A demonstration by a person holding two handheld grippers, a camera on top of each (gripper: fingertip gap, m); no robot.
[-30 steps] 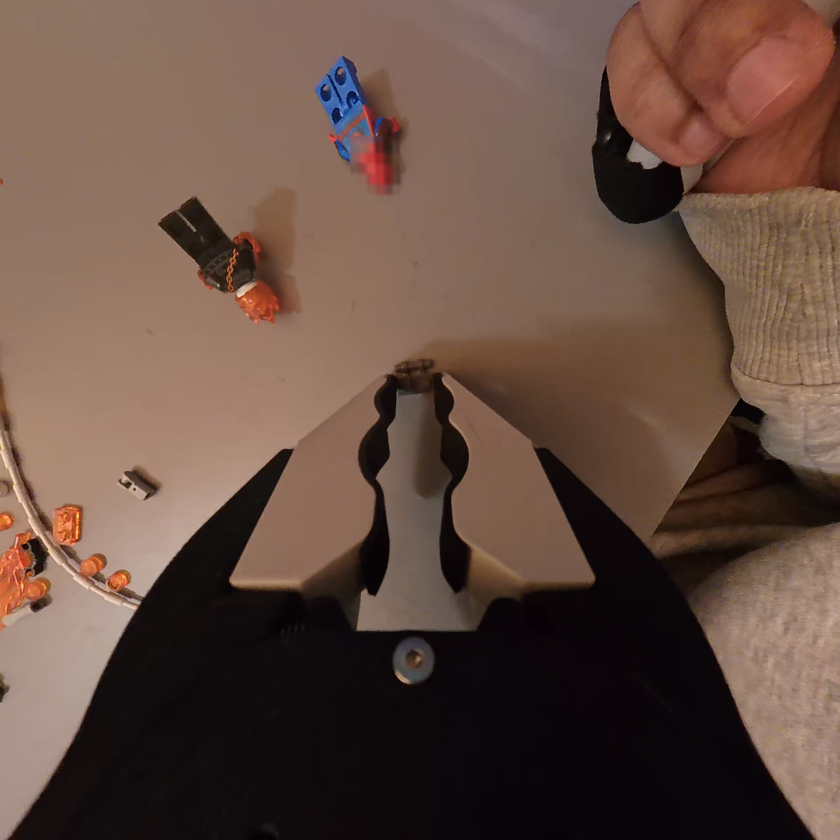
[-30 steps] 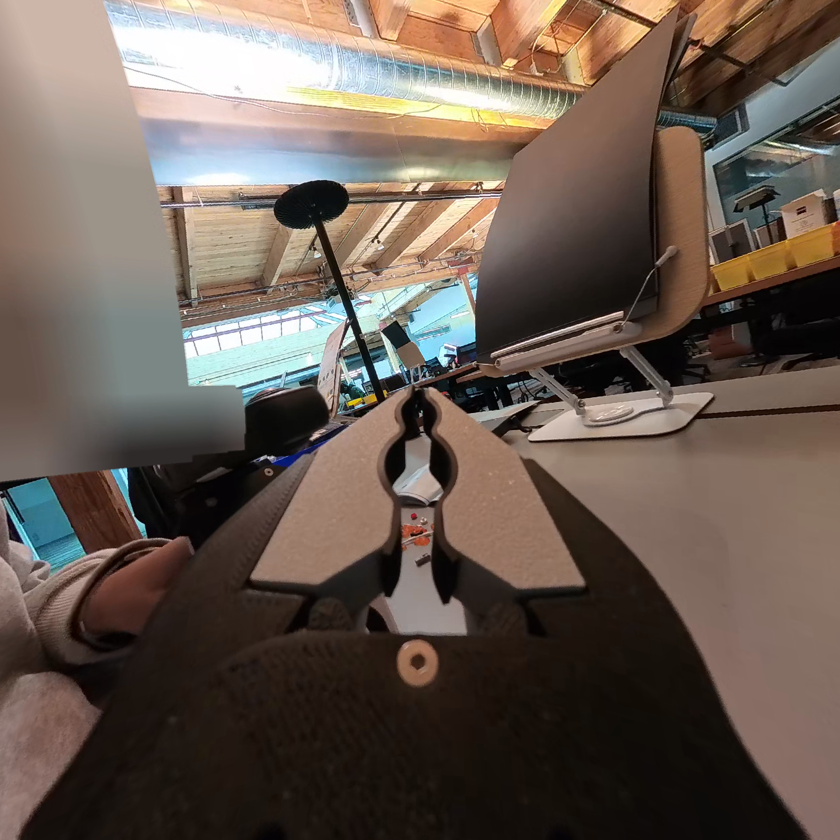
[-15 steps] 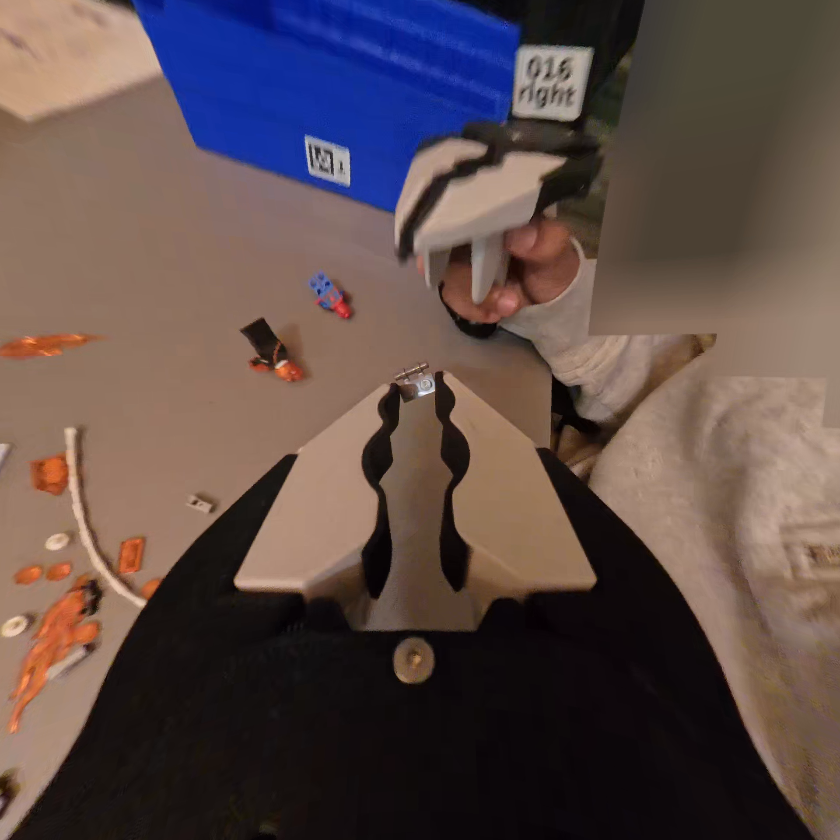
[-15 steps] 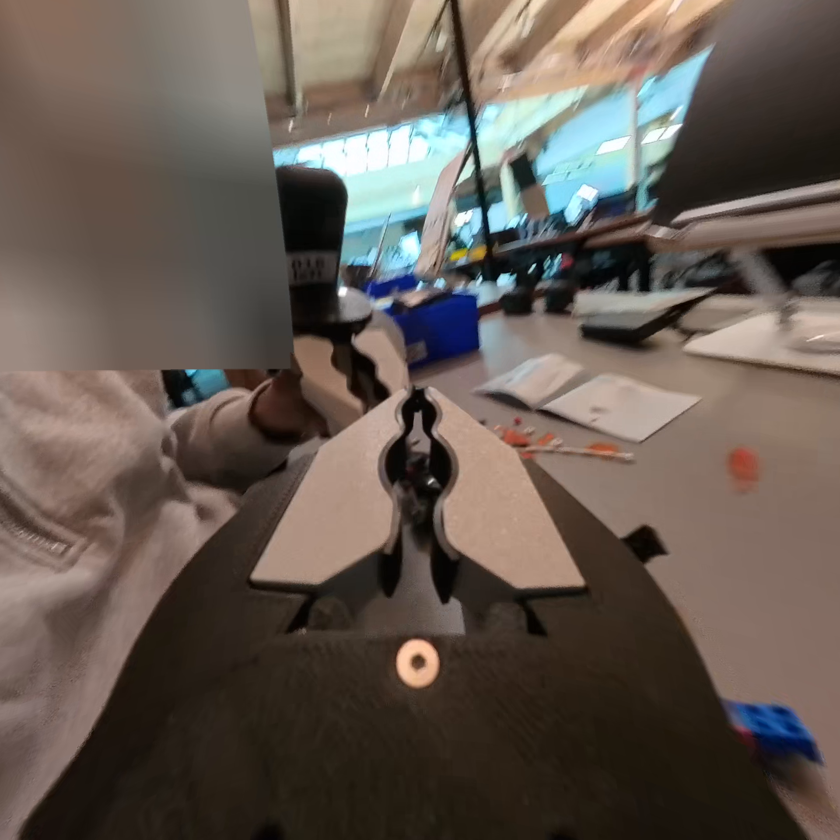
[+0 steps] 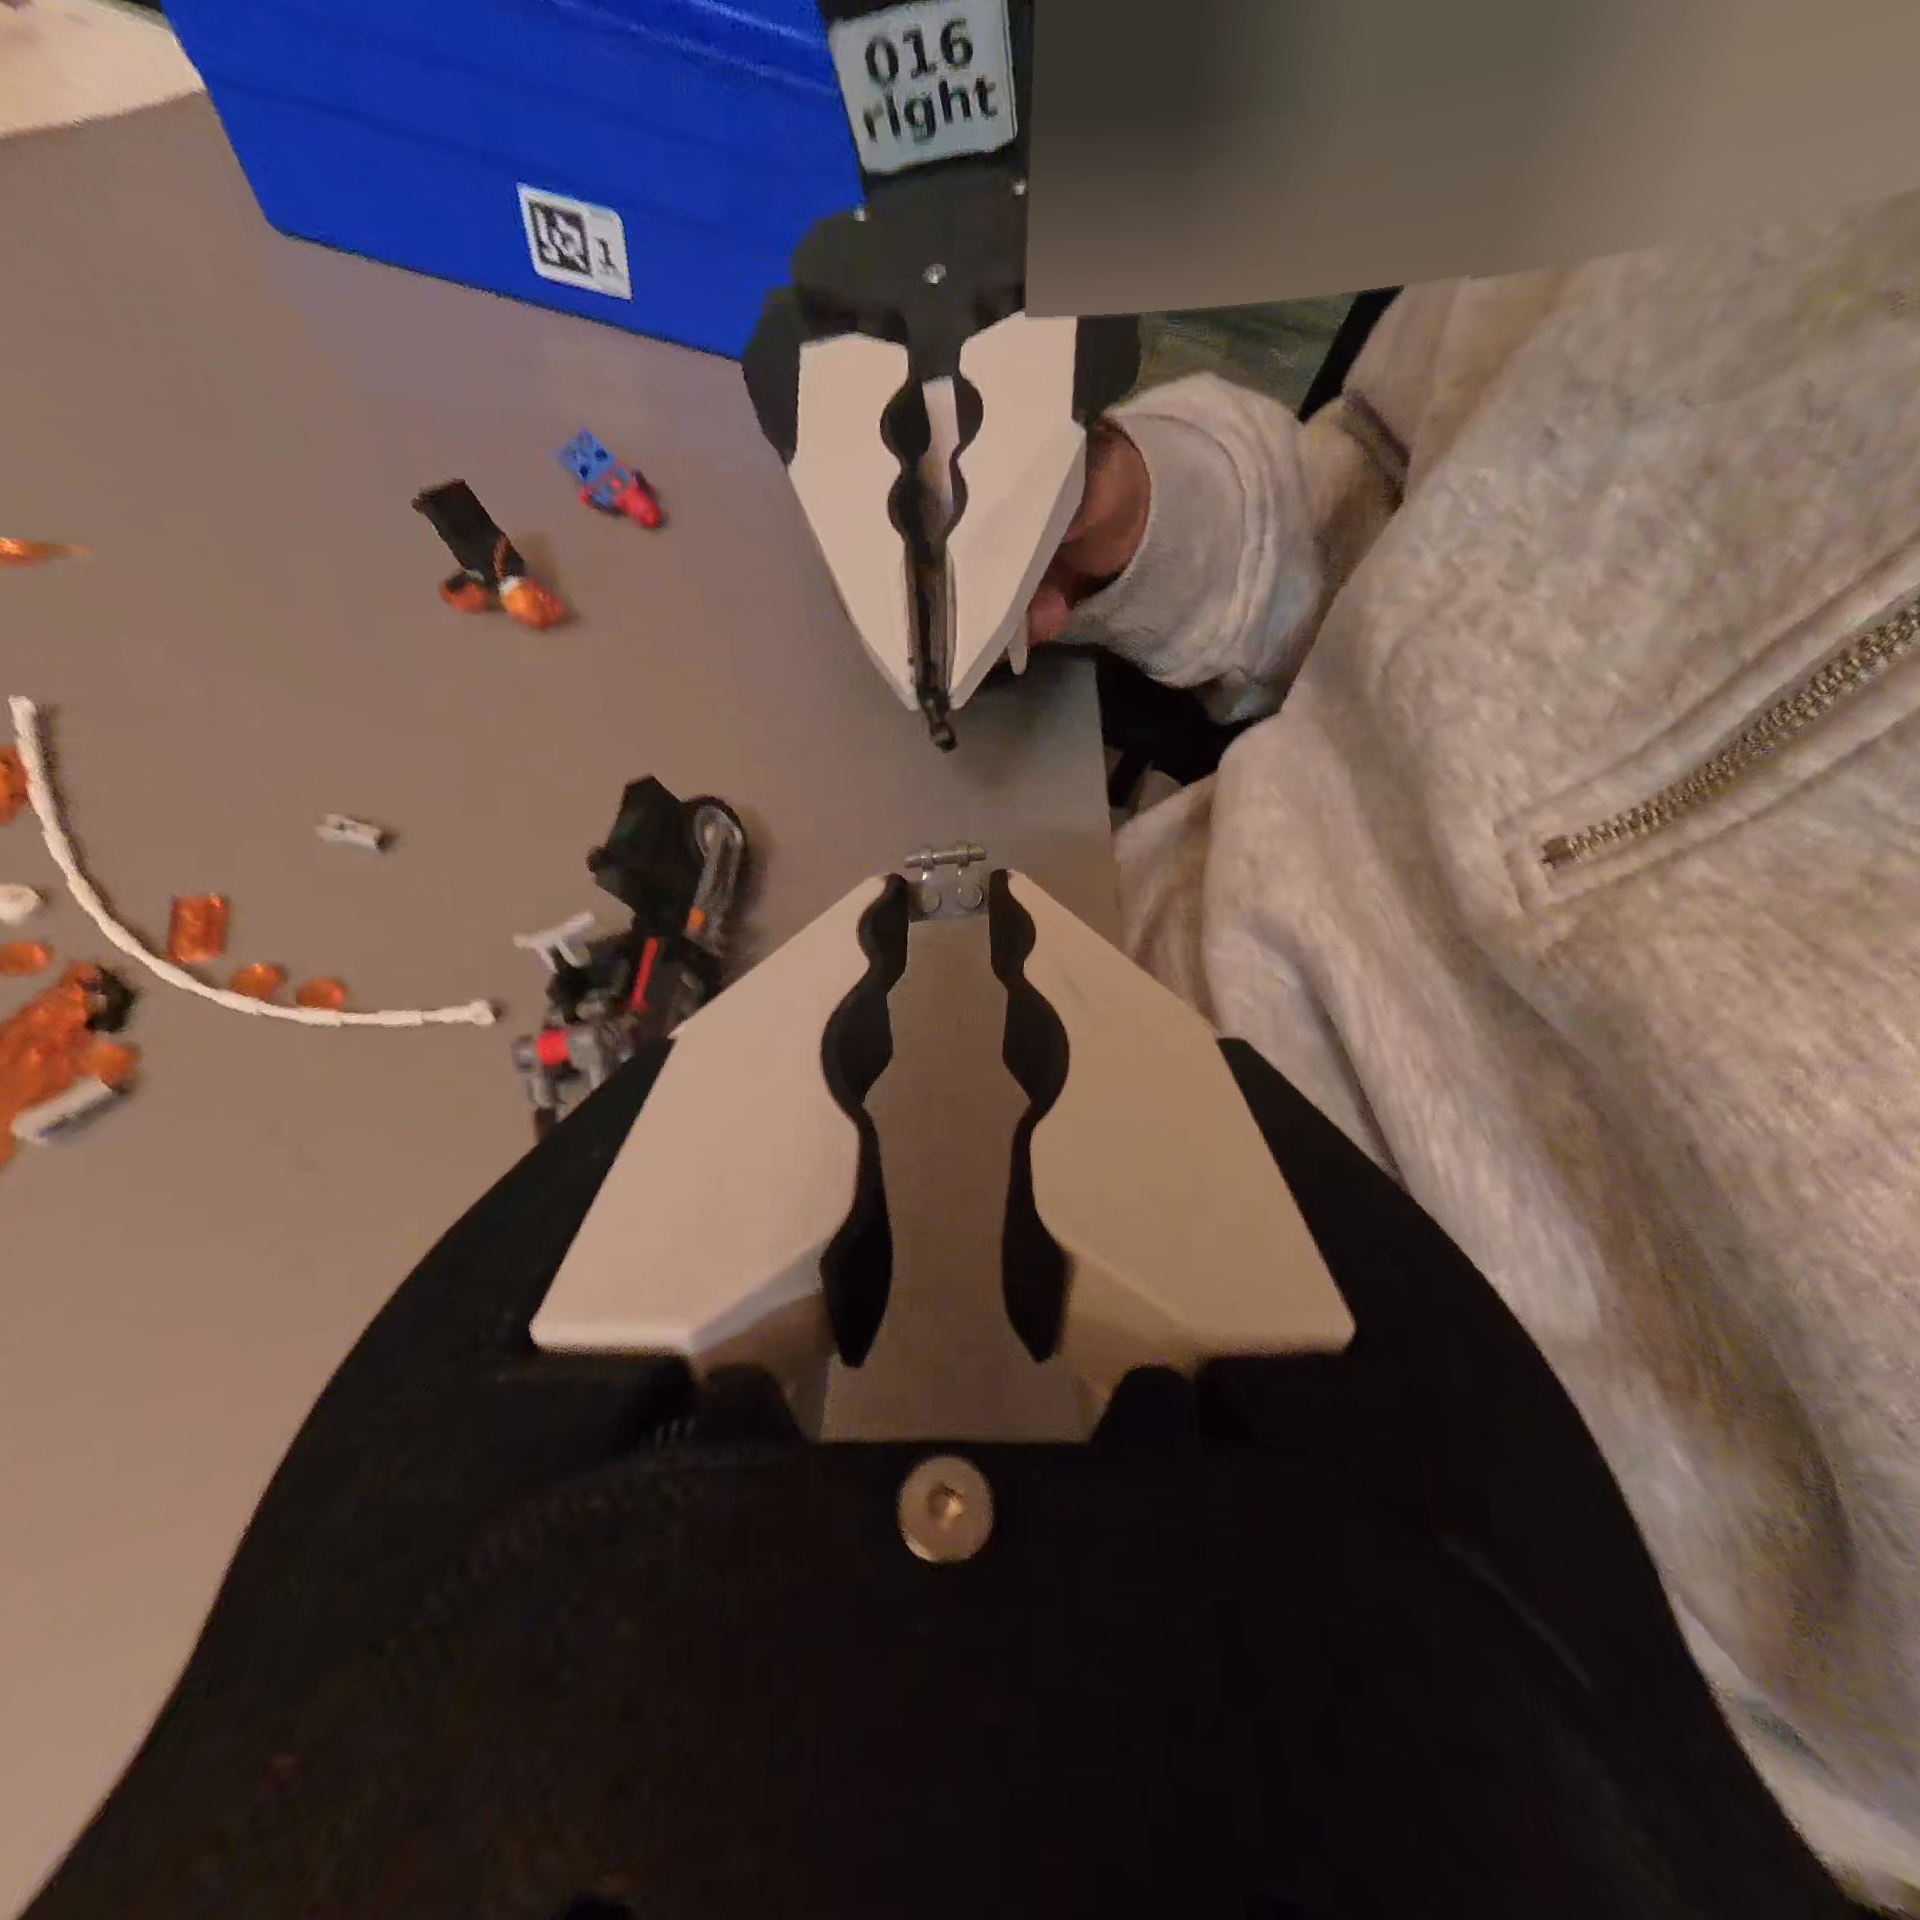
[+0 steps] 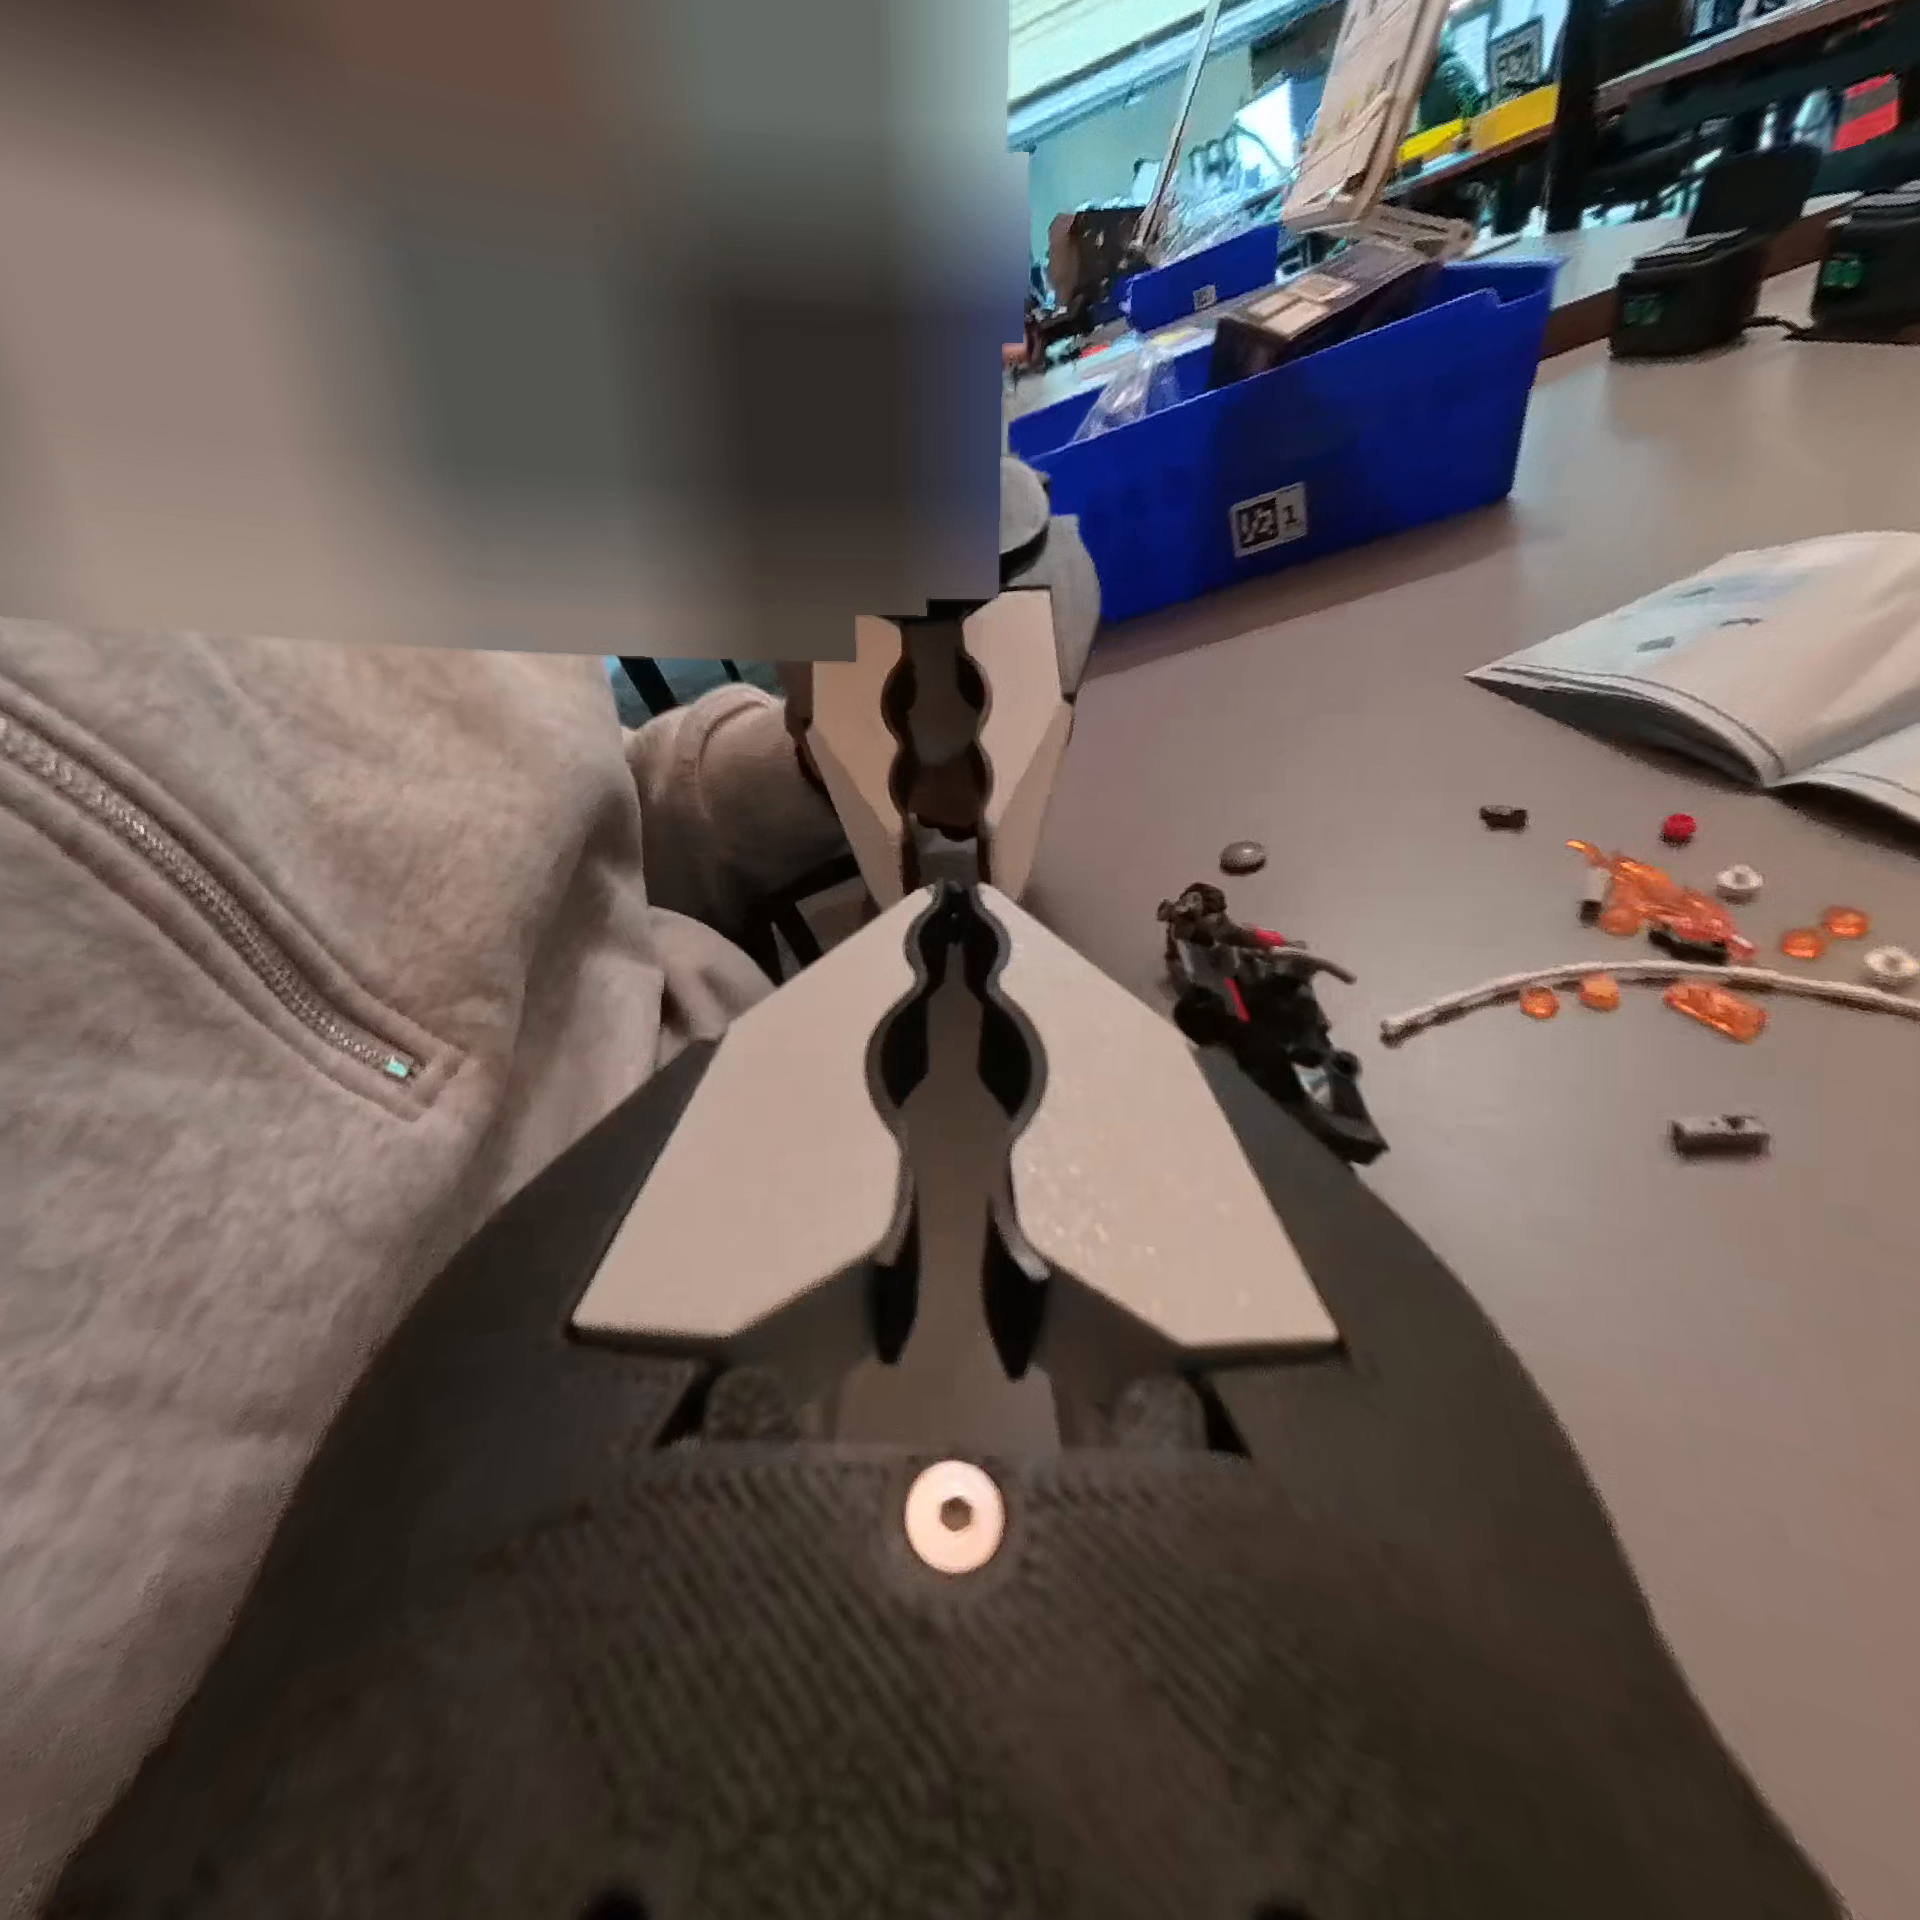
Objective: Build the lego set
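1. Changed: a second ago my left claw (image 5: 943,896) pointed down at the counter (image 5: 312,416) and my right claw (image 5: 933,686) was tipped up toward the ceiling. Now the two face each other tip to tip over the near edge, close but apart.
2. The left claw is clenched on a small grey plate with a bar (image 5: 943,878), pinched at the very tips.
3. The right claw is clenched on a tiny black piece (image 5: 941,734) that pokes out of its tips. I can't tell its shape.
4. My read: this is lining up to mate the two parts in the air. They are not joined yet.
5. The part-built motorbike (image 5: 649,935) lies on the counter just left of the left claw, untouched. It is probably where this sub-assembly goes.
6. Loose on the counter:
   - a white cord (image 5: 208,987) and orange flame bits (image 6: 1662,904) at the left
   - two minifigures farther off: black legs with an orange head (image 5: 488,561), and blue with red (image 5: 608,483)
7. Container: a blue bin (image 6: 1351,416) on the far side holds boxes and clear bags, too blurred to name. No lego shows in it.
8. A booklet (image 6: 1745,665) lies open beside the bin.
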